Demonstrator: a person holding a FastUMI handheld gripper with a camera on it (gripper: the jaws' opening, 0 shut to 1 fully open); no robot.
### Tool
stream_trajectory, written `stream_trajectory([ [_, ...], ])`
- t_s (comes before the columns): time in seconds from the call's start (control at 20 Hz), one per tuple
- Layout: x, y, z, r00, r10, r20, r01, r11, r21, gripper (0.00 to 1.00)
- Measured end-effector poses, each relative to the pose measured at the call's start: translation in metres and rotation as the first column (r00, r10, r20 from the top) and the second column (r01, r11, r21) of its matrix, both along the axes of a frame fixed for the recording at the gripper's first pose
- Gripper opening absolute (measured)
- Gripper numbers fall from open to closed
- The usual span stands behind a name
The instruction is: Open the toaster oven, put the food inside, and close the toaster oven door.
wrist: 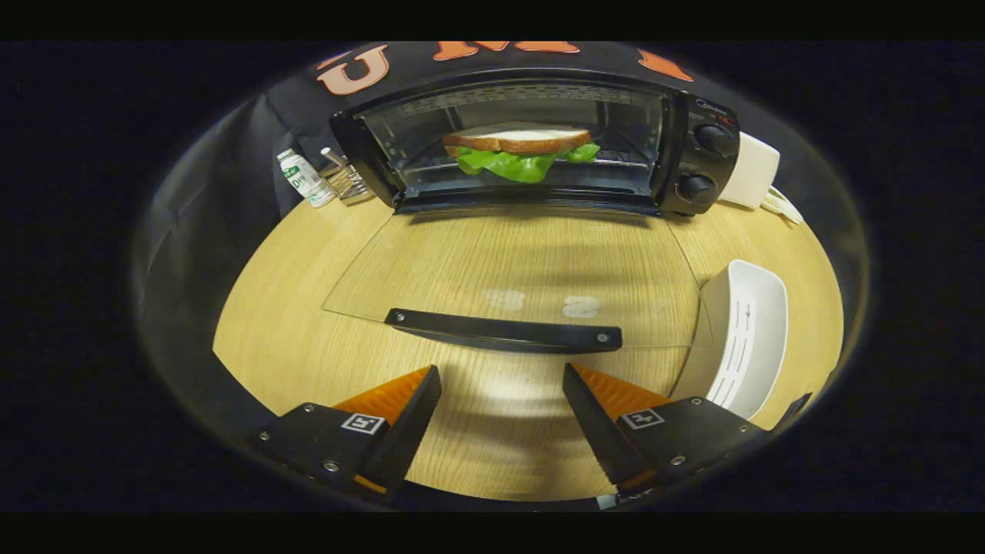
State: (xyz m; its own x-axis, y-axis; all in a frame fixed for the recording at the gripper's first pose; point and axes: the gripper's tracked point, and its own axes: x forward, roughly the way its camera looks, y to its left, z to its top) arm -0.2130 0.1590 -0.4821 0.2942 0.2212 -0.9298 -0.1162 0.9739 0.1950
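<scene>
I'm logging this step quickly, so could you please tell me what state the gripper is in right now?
Gripper: open, holding nothing, fingers apart just short of the door handle.

A staged kitchen corner inside a booth: a toaster oven (pixel 531 142) stands on a wooden tabletop (pixel 492 431) against black cloth (pixel 231 154), with a small bottle (pixel 305 178) and a white dish (pixel 742 338) nearby.

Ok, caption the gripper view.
Sandwich inside open toaster oven; hand-held gripper open before the lowered door's handle.
</scene>
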Motion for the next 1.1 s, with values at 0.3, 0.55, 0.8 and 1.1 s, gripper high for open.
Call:
stream_trajectory([
  [0.3, 0.039, 0.010, 0.016, 0.996, -0.065, 0.057, 0.064, 0.998, 0.012, 0.94],
  [0.55, 0.116, 0.004, 0.060, 0.972, -0.073, 0.223, 0.069, 0.997, 0.028, 0.92],
  [0.8, 0.171, -0.014, 0.080, 0.947, -0.144, 0.288, 0.138, 0.990, 0.042, 0.92],
  [1.1, 0.196, -0.026, 0.094, 0.932, -0.166, 0.322, 0.159, 0.986, 0.047, 0.91],
])
